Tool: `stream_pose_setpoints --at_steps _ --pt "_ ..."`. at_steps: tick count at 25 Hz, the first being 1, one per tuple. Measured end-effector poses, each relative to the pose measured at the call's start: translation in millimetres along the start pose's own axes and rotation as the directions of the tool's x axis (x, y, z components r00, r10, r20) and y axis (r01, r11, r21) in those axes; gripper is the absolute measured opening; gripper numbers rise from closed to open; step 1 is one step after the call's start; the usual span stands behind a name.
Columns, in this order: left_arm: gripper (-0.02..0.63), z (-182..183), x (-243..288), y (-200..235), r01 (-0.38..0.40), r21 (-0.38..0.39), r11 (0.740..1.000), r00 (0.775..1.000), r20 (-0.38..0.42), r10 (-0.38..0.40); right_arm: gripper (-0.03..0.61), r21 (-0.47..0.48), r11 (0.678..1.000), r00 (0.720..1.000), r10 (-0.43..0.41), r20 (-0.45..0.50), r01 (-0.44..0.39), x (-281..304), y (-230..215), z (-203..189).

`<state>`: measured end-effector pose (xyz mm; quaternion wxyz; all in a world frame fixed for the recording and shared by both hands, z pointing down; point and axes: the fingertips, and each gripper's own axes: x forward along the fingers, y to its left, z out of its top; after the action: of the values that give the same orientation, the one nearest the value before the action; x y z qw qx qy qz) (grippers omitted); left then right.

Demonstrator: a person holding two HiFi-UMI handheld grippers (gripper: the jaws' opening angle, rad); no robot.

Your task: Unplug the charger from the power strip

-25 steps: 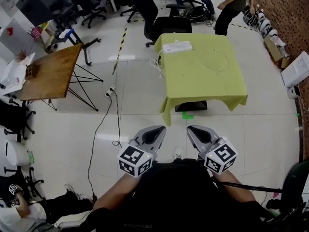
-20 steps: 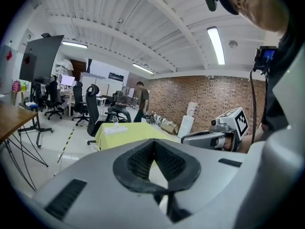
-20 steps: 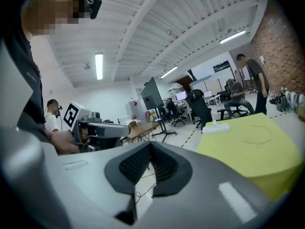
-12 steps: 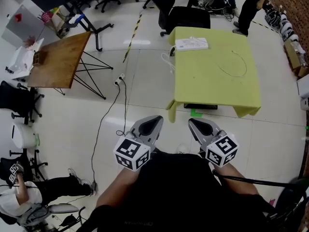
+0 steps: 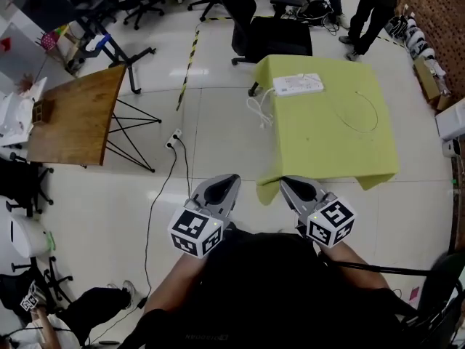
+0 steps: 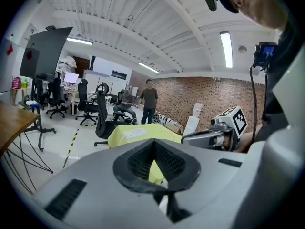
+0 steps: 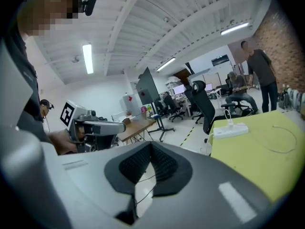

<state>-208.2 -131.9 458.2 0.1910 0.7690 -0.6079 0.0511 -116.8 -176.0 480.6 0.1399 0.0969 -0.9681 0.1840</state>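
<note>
Approach step: left gripper (image 5: 221,187) and right gripper (image 5: 301,189), both pressed together and empty, are well short of the power strip (image 5: 298,84) ahead. Next they must reach it and spread around the charger (image 7: 229,122).

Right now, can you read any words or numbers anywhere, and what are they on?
No words or numbers can be read.
The cubes on the left gripper and right gripper: black-and-white square patterns, not letters.
On the power strip, any print is too small to read.
</note>
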Motion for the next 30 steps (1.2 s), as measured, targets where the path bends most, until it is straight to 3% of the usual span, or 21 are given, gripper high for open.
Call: stream_pose_setpoints --at_steps 6,14,25,30 --pt "0.006 36 -14 81 0.095 0.047 0.994 0.995 -0.007 -0.095 0.003 0.007 0.997 0.997 -0.076 0.030 0.076 78 18 45" --pt "0.006 56 -18 169 0.127 0.036 0.991 0.992 -0.020 -0.127 0.002 0.009 0.991 0.990 -0.132 0.050 0.131 146 26 76" --pt "0.006 85 63 205 0.219 0.059 0.974 0.974 -0.070 -0.215 0.002 0.100 0.970 0.973 -0.227 0.050 0.221 180 -55 92" --pt "0.006 108 118 237 0.240 0.109 0.965 0.966 -0.125 -0.226 0.002 0.113 0.969 0.968 -0.229 0.100 0.218 217 -115 129"
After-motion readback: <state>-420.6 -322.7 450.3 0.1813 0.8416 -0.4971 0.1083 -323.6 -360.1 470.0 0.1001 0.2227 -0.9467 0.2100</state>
